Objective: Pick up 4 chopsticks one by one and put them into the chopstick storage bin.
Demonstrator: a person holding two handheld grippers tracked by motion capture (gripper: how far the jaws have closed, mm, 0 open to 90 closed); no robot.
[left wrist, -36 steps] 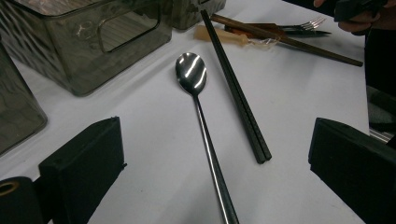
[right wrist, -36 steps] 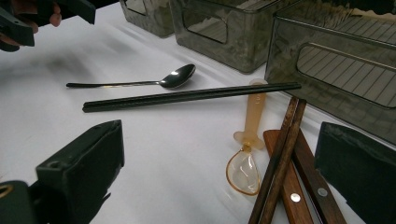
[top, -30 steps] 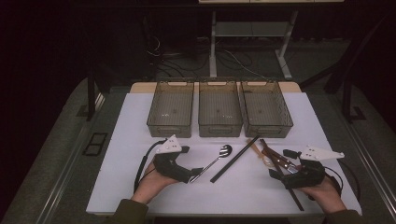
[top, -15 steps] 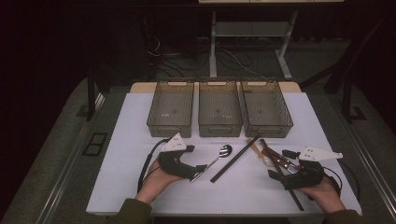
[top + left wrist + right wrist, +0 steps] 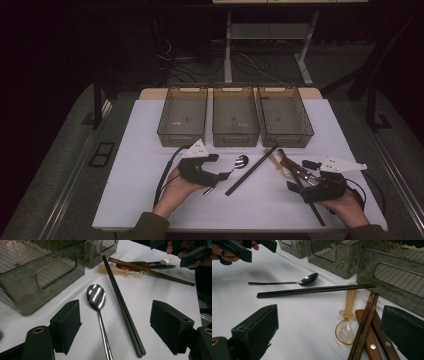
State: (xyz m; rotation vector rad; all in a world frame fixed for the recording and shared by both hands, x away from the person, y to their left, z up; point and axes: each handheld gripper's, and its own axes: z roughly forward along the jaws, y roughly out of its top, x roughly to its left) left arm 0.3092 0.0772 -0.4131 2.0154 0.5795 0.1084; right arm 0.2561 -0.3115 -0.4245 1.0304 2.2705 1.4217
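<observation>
Right now the left gripper sits low over the desk, its jaws partly open and just closing in, with the steel spoon handle running up between them; the pads do not yet touch it. In the left gripper view the spoon's long axis lies from 6 o'clock to 12 o'clock, handle toward the gripper and bowl pointing away at 12, so the jaws straddle the handle squarely across its length. A pair of black chopsticks lies just beside it at 1 o'clock, also inside the span of the jaws, so the closing pads could, I judge, catch them as well.

From the high view the spoon points toward 1 o'clock from the left gripper, which is by far the nearer one. The right gripper rests well apart at 3 o'clock, jaws open and empty, beside brown wooden chopsticks, an amber plastic spoon and wood-handled cutlery.

Farther off, at 12 o'clock, three smoky plastic bins stand side by side.
</observation>
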